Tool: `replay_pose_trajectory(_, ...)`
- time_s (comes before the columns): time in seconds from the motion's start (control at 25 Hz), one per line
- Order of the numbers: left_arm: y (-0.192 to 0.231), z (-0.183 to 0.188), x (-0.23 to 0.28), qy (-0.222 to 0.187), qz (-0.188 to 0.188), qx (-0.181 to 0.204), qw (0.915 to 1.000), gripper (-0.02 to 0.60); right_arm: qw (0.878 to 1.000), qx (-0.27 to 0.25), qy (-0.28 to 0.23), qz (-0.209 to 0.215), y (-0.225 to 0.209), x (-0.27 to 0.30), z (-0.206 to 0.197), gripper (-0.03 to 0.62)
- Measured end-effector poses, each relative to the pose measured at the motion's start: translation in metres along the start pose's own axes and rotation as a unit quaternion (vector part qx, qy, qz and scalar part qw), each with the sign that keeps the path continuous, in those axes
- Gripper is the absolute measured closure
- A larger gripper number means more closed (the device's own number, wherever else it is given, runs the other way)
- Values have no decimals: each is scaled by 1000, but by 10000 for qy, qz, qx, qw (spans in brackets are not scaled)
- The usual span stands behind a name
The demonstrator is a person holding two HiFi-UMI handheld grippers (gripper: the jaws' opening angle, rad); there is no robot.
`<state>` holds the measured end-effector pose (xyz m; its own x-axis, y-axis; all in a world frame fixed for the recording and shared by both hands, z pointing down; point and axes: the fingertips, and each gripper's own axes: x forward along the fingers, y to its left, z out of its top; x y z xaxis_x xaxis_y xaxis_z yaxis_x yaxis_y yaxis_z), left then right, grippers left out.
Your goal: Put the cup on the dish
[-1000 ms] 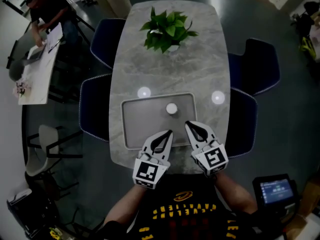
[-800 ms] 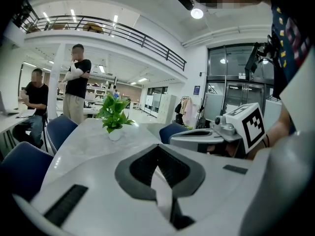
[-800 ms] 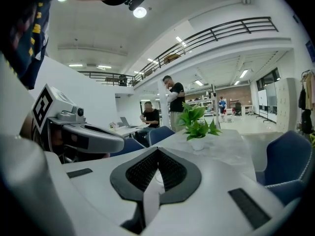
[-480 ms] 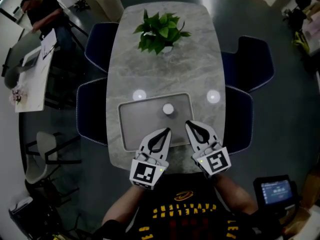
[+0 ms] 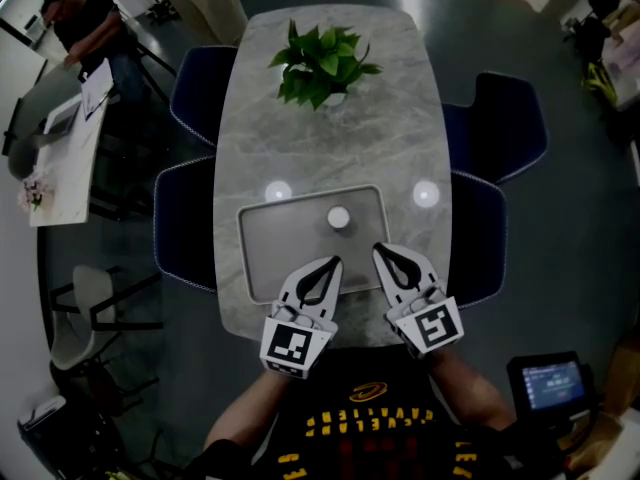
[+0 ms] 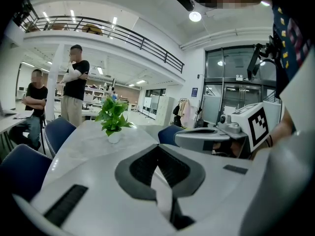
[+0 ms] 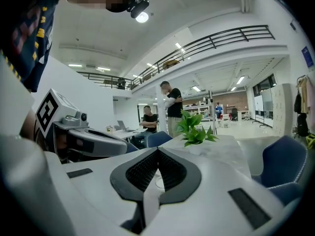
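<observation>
A small white cup [image 5: 338, 218] stands upright on the far part of a grey rectangular tray [image 5: 280, 248], which lies on the marble table [image 5: 330, 138]. My left gripper [image 5: 338, 261] hovers over the tray's near edge, shut and holding nothing. My right gripper [image 5: 378, 249] is beside it at the tray's near right corner, also shut and holding nothing. Both point towards the cup, a short way from it. In the left gripper view the left gripper [image 6: 157, 146] shows its jaws pressed together. The right gripper [image 7: 157, 149] shows the same in its own view, with a pale round shape just beyond the tips.
A potted green plant [image 5: 322, 61] stands at the table's far end. Dark blue chairs [image 5: 185, 218] [image 5: 510, 118] flank the table on both sides. Two bright light spots [image 5: 426, 193] lie on the tabletop. People stand at a desk [image 5: 70, 138] at the far left. A small screen [image 5: 550, 380] sits at my right.
The head view has shifted a little, so the table sits slightly further left. The right gripper has risen slightly. Both grippers stay shut and the cup has not moved.
</observation>
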<state>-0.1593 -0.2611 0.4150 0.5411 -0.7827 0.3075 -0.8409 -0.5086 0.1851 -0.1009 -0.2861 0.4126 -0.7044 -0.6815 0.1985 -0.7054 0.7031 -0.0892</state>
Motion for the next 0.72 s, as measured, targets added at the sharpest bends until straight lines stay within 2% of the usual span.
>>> replay_pose_trajectory(0.72, 3, -7, 4, -16, 126, -39, 9999, 581, 9999, -81, -148, 16, -2, -6, 16, 588)
